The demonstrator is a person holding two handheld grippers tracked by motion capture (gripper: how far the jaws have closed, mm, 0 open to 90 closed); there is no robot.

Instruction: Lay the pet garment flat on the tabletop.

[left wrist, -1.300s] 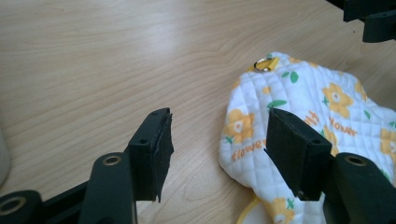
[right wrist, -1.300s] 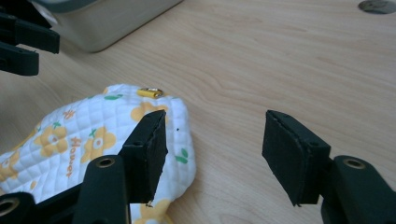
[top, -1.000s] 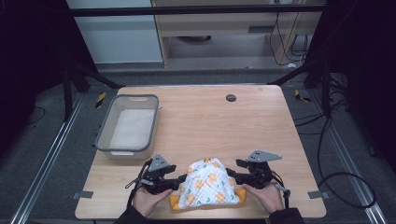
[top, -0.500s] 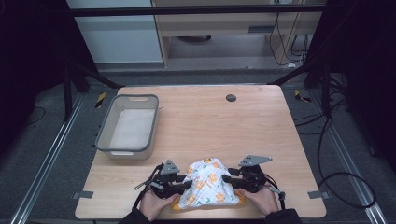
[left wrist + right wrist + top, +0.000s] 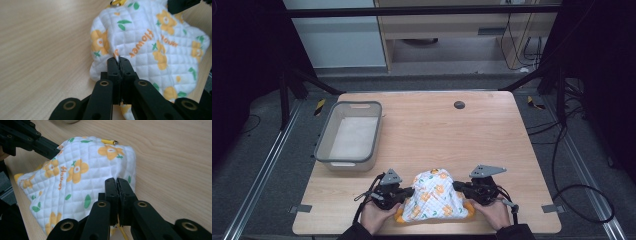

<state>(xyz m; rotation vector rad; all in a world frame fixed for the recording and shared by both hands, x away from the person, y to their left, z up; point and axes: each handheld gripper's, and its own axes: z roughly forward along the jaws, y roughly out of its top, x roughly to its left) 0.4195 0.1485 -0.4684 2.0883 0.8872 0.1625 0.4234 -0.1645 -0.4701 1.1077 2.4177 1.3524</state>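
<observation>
Both grippers have just been closing and now have fabric pinched: left gripper jaws together on the left edge of the quilted flower-print cloth, right gripper jaws together on the right edge. In the left gripper view the left gripper bites a fold at the cloth's near edge, with a scrap of fabric poking out below the jaws, so the bite looks deep enough. In the right gripper view the right gripper clamps the cloth's near rim, and a yellow trim strand hangs under the jaws. The cloth sits bunched in a mound at the near edge of the desk, between the two hands, with a small yellow tab at its far side. The grey bin is well apart at back left. My read is that the step in hand is lift or spread. Keep both pinches firm, raise both hands together and level, and pull apart gently so the mound opens without yanking one edge free. Risk: either bite may have caught more than one layer, so check that the cloth unfolds rather than lifting as a lump. Keep clear of the desk edge.
</observation>
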